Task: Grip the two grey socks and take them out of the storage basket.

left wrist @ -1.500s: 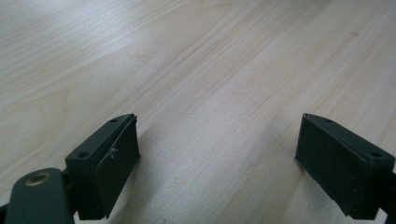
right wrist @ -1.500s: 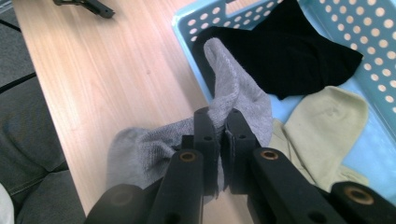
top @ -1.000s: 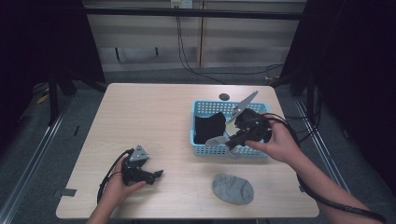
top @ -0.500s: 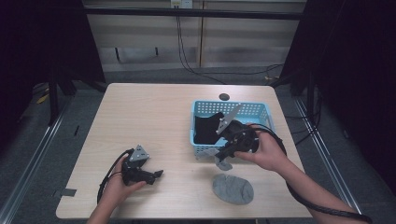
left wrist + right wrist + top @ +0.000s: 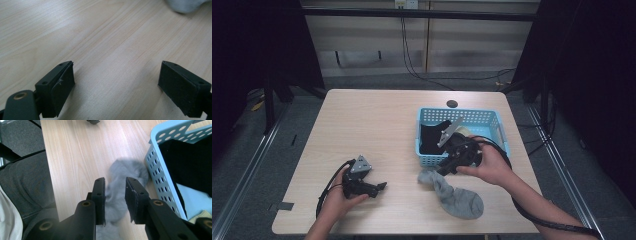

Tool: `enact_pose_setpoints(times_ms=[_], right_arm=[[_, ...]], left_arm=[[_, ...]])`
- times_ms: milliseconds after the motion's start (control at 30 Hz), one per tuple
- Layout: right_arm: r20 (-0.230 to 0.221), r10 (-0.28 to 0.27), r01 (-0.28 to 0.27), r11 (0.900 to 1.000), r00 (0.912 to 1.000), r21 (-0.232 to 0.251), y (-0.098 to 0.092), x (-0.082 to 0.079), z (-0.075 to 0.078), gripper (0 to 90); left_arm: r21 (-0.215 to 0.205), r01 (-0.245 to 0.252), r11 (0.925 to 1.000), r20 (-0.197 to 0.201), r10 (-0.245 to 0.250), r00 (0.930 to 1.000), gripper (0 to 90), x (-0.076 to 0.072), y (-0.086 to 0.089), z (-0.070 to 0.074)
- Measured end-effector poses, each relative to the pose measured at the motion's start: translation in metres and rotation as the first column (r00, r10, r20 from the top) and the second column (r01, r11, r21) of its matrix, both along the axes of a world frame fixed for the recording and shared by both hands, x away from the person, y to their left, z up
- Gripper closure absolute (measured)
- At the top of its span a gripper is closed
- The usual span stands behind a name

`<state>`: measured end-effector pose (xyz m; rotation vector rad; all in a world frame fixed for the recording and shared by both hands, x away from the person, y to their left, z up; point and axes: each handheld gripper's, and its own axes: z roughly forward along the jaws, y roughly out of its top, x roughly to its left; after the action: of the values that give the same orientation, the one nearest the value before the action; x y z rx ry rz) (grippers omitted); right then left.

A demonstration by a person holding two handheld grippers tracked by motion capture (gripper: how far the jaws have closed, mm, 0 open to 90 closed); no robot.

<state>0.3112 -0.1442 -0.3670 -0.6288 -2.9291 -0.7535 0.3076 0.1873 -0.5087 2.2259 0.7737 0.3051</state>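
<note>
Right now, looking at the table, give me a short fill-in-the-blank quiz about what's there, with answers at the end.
1. The sock lying on the table is ____ in colour.
2. The blue basket holds a ____ garment.
3. The jaws of the left gripper stand wide ____ over bare wood.
4. The right gripper has the sock ____ its jaws.

Answers: grey; black; open; between
</note>
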Motion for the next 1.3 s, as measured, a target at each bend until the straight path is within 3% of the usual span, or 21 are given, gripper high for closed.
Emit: enact_pose_setpoints(times_ms=[267,433,933,1300], right_arm=[[-0.009,-0.015,0.015,1.000,0.9998,-0.008,-0.006,0.000,-0.004,63.7],[-0.014,-0.032,0.032,0.999,0.9994,0.000,-0.010,0.000,-0.006,53.0],[-0.005,-0.066,0.066,0.998,0.9978,0.019,-0.027,-0.004,-0.014,35.0],[-0.007,-0.094,0.095,0.995,0.9955,0.012,-0.042,-0.008,-0.024,29.5]], left_arm=[[0.001,0.001,1.0000,0.001,-0.001,1.0000,12.7,0.000,0.000,0.000],[0.001,0.001,1.0000,0.001,-0.001,1.0000,12.7,0.000,0.000,0.000],[-0.003,-0.002,1.0000,0.001,0.002,1.0000,12.7,0.000,0.000,0.000],[-0.002,-0.001,1.0000,0.001,0.001,1.0000,12.7,0.000,0.000,0.000]])
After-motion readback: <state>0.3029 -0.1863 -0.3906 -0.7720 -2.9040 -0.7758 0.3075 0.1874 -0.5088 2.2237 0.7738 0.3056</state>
